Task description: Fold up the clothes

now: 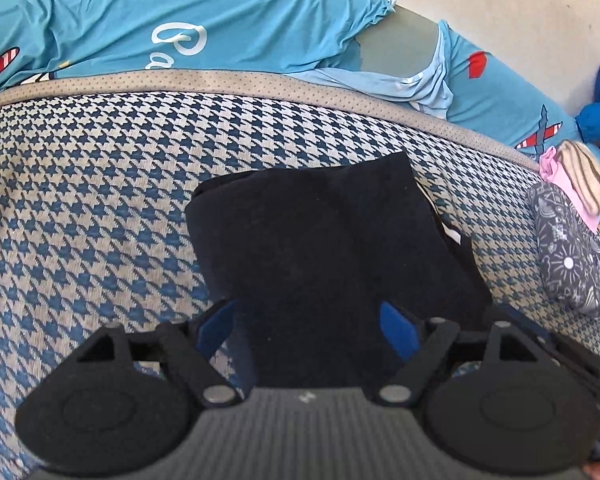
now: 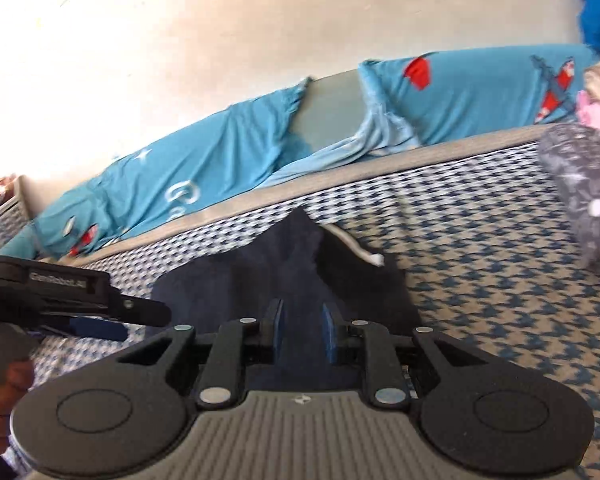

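A dark navy folded garment (image 1: 320, 248) lies on the houndstooth mattress (image 1: 80, 208). It also shows in the right wrist view (image 2: 292, 264), with a white drawstring (image 2: 358, 250) poking out at its right side. My left gripper (image 1: 308, 326) is open, its blue pads either side of the garment's near edge. My right gripper (image 2: 303, 330) is open with a narrow gap, over the same garment's near edge. The left gripper (image 2: 100, 312) shows from the side at the left of the right wrist view, held by a hand.
A blue printed sheet (image 1: 180, 20) is bunched along the mattress's far edge against a pale wall (image 2: 180, 60). A grey patterned garment (image 1: 572, 256) lies at the right with pink and striped clothes (image 1: 580, 180) behind it.
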Available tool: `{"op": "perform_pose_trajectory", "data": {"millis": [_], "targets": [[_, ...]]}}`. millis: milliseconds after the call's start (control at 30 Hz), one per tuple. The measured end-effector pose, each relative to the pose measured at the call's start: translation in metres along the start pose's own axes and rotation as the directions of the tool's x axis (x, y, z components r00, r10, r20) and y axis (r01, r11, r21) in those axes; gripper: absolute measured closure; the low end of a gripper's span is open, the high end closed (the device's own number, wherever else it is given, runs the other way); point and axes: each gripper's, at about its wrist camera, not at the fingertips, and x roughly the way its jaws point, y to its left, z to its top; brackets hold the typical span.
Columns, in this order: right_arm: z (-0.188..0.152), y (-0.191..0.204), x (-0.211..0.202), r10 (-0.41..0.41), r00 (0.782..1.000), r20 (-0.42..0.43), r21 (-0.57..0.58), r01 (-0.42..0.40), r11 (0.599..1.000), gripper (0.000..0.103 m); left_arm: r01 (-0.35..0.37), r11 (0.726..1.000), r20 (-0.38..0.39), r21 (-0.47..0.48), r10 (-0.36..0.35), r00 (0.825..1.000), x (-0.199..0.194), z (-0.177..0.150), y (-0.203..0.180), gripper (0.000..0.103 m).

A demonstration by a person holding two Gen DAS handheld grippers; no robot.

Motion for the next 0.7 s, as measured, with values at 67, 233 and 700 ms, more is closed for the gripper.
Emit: {"op": "perform_pose_trajectory", "data": {"millis": [67,233,700], "targets": [[0.002,0.007,0.006,0.029,0.999,-0.023,-0.048,-0.030,0.998,0.083,-0.002,1.000,-0.006,0.017,0.002,1.000,0.001,-0.005,0.003,0.021],[0.009,0.014,0.029,0.118,0.990,-0.074,-0.110,-0.126,0.986,0.083,-0.014,0.996,-0.029,0.093,0.017,0.999,0.007,-0.016,0.007,0.020],[0.019,-0.023,0.090,-0.084,0.987,-0.136,-0.149,0.063,0.987,0.085,0.043,0.999,0.002,0.014,-0.043,0.999,0.029,-0.007,0.018,0.008]]}}
